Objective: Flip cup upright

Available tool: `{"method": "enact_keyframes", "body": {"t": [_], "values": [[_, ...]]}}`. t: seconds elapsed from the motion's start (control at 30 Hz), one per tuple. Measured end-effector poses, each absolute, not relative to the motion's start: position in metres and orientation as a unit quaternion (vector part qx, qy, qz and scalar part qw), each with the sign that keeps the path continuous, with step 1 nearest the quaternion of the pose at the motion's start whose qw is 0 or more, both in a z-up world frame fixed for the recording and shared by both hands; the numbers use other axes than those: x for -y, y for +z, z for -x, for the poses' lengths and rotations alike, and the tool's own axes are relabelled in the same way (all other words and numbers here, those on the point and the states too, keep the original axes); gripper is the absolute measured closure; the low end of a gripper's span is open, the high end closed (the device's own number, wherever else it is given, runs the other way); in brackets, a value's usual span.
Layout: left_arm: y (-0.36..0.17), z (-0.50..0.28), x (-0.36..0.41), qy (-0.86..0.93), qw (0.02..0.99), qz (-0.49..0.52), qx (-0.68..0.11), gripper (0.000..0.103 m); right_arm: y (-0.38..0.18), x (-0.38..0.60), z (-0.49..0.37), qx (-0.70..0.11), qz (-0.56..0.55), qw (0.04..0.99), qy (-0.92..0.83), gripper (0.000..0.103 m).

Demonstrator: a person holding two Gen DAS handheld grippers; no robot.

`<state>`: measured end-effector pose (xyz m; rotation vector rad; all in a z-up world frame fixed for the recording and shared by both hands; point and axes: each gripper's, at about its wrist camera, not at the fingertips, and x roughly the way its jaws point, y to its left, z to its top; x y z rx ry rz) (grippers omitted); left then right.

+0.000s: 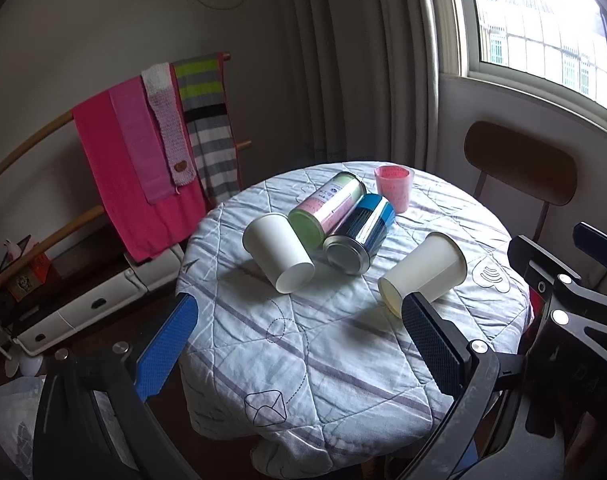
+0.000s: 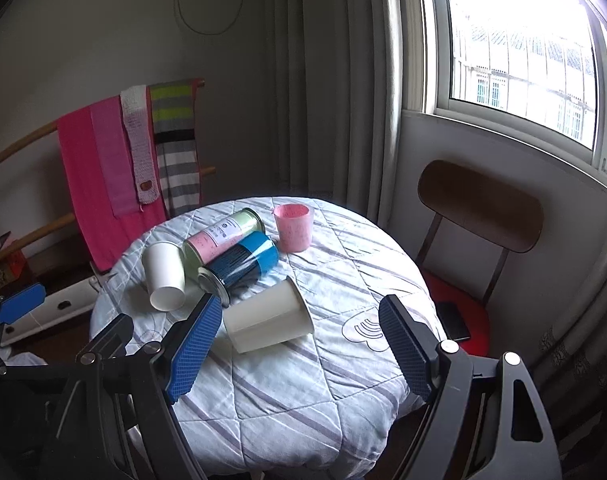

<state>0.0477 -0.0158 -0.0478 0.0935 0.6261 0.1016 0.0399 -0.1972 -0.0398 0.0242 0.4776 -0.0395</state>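
Two white paper cups lie on their sides on a round table covered by a quilted cloth (image 1: 303, 340). One cup (image 1: 279, 256) lies at the left with its base toward me; it also shows in the right wrist view (image 2: 165, 276). The other cup (image 1: 427, 272) lies at the right, also in the right wrist view (image 2: 267, 318). My left gripper (image 1: 299, 312) is open and empty above the table's near part. My right gripper (image 2: 299, 320) is open and empty, and the right cup lies just beyond its fingers.
Two cans lie between the cups: a pink-green one (image 1: 329, 208) and a blue-black one (image 1: 361, 236). A pink cup (image 1: 393, 188) stands upright at the back. A chair (image 2: 479, 208) stands right of the table. Towels (image 1: 143, 160) hang on a rack at the left.
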Motion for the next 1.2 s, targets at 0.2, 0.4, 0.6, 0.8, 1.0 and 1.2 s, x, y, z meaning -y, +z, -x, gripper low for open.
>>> {"method": "enact_keyframes", "body": {"t": [0.2, 0.4, 0.6, 0.8, 1.0, 1.2], "values": [[-0.052, -0.053, 0.016, 0.051, 0.946, -0.048, -0.315, 0.000, -0.045, 0.198, -0.043, -0.242, -0.010, 0.970, -0.025, 0.021], [-0.052, -0.056, 0.016, 0.048, 0.947, -0.046, -0.315, 0.000, -0.045, 0.199, -0.047, -0.243, -0.010, 0.970, -0.026, 0.021], [-0.053, -0.058, 0.016, 0.047, 0.950, -0.043, -0.307, 0.000, -0.044, 0.198, -0.049, -0.236, -0.008, 0.971, -0.030, 0.021], [-0.053, -0.059, 0.013, 0.038, 0.951, -0.032, -0.304, 0.000, -0.044, 0.198, -0.050, -0.234, -0.010, 0.972, -0.029, 0.021], [-0.052, -0.058, 0.016, 0.041, 0.952, -0.045, -0.299, 0.000, -0.043, 0.198, -0.050, -0.235, -0.010, 0.971, -0.030, 0.021], [-0.051, -0.058, 0.017, 0.027, 0.950, -0.045, -0.307, 0.000, -0.043, 0.195, -0.050, -0.234, -0.002, 0.972, -0.030, 0.021]]}}
